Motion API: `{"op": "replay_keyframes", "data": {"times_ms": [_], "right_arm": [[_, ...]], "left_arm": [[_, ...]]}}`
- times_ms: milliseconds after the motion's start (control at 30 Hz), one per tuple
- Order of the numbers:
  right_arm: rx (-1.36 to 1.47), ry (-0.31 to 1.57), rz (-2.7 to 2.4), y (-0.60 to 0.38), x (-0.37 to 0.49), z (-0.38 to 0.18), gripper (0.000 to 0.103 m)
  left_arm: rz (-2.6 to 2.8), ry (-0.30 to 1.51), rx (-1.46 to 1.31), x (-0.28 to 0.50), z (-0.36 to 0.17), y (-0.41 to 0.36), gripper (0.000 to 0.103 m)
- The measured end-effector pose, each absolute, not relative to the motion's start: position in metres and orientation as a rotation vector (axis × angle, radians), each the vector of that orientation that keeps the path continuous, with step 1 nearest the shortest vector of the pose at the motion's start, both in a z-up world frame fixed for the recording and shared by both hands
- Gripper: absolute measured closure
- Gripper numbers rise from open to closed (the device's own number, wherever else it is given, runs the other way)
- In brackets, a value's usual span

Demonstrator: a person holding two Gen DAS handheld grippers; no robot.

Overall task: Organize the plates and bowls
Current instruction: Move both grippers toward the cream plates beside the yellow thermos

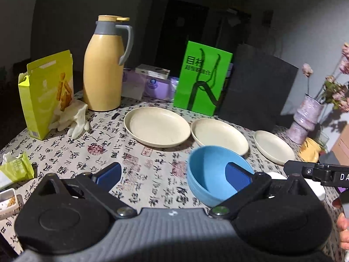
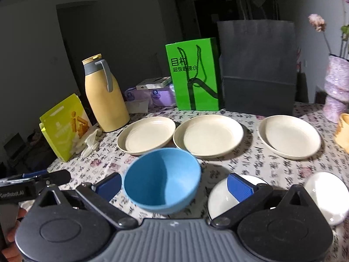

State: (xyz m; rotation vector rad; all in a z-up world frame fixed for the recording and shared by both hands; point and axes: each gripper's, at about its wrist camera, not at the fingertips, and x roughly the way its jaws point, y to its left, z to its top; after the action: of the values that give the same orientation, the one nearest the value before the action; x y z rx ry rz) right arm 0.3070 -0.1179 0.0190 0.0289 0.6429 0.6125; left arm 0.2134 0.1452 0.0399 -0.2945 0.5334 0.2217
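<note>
Three cream plates lie in a row on the printed tablecloth: left [image 2: 146, 135], middle [image 2: 208, 135], right [image 2: 290, 135]; they also show in the left wrist view [image 1: 157, 126], [image 1: 219, 135], [image 1: 273, 147]. In front of them sits a blue bowl [image 2: 162, 181]. My right gripper [image 2: 174, 185] is open, and the bowl lies between its blue fingertips without touching them. My left gripper [image 1: 173, 174] is open too; its right fingertip [image 1: 237, 174] overlaps the blue bowl [image 1: 209, 172]. Two white bowls [image 2: 220, 198], [image 2: 327, 196] rest at the right, partly hidden by the right gripper.
A yellow thermos jug [image 1: 104, 65], a yellow snack box [image 1: 48, 91] and white gloves [image 1: 74, 118] stand at the left. A green bag [image 2: 194, 74] and a dark paper bag [image 2: 257, 65] line the back. A pink vase [image 2: 336, 87] stands at the right.
</note>
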Motion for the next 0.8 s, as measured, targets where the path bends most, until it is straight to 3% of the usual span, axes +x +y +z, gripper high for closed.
{"op": "replay_keyframes", "data": {"times_ms": [800], "right_arm": [[0.073,0.847,0.717,-0.002,0.457,0.050,0.000]], "left_arm": [[0.364,0.652,-0.484,0.336,0.037,0.233,0.000]]}}
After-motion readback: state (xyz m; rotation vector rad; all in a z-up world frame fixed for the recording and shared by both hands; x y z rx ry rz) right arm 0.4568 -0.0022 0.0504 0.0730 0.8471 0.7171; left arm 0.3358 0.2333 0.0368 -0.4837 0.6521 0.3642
